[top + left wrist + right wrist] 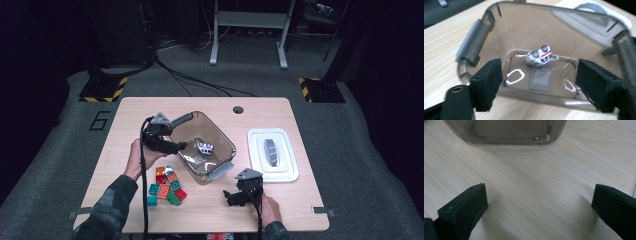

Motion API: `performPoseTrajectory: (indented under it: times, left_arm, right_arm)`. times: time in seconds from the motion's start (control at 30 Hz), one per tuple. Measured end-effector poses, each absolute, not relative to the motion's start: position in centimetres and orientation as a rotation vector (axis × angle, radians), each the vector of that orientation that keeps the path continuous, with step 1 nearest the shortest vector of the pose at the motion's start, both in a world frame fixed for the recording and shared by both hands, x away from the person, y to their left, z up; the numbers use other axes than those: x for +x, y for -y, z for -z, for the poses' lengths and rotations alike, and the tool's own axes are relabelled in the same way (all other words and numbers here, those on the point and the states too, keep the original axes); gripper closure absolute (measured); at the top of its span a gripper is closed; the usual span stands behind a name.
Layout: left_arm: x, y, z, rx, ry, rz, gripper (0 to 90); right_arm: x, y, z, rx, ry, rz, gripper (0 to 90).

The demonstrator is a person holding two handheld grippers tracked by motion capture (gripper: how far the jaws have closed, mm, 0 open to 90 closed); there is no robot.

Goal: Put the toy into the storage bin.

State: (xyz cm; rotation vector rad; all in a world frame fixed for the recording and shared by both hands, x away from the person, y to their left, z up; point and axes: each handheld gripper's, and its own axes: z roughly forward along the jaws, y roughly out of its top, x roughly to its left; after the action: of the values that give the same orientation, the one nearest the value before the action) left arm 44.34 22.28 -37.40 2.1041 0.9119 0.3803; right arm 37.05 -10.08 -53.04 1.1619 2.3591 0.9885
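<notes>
A clear smoky plastic bin (pixel 222 142) stands tilted at the table's middle. In it lies a small silver toy car (pixel 204 147), overturned with its wheels up (pixel 539 55). My left gripper (pixel 182 146) hovers at the bin's left rim, pointing into it. Its jaws (pixel 540 83) stand open, with nothing between them and the car well beyond. My right gripper (pixel 231 197) rests low over bare table in front of the bin, open and empty (pixel 539 202). The bin's base (pixel 506 132) is just ahead of it.
A pile of several coloured bricks (pixel 165 187) lies left of the bin, near the left forearm. A white lid (pixel 257 160) with a grey handle sits to the bin's right. A cable hole (pixel 238 109) is near the table's far edge.
</notes>
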Motion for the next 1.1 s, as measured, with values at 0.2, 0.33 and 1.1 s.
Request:
performPoseTrajectory:
  times: [0.2, 0.33, 1.1]
  left_arm:
    - [42.0, -25.5, 37.8, 2.059, -0.972, -0.402, 15.1]
    - [40.5, -27.6, 39.4, 2.031, -1.040, -0.417, 12.8]
    - [30.5, -27.9, 50.2, 1.997, -1.332, -0.467, 9.7]
  right_arm:
    - [37.1, 10.1, 53.0, 1.165, -2.356, -0.991, 0.0]
    - [37.0, 10.1, 53.0, 1.167, -2.359, -0.988, 0.0]
    - [37.1, 10.1, 53.0, 1.151, -2.367, -0.983, 0.0]
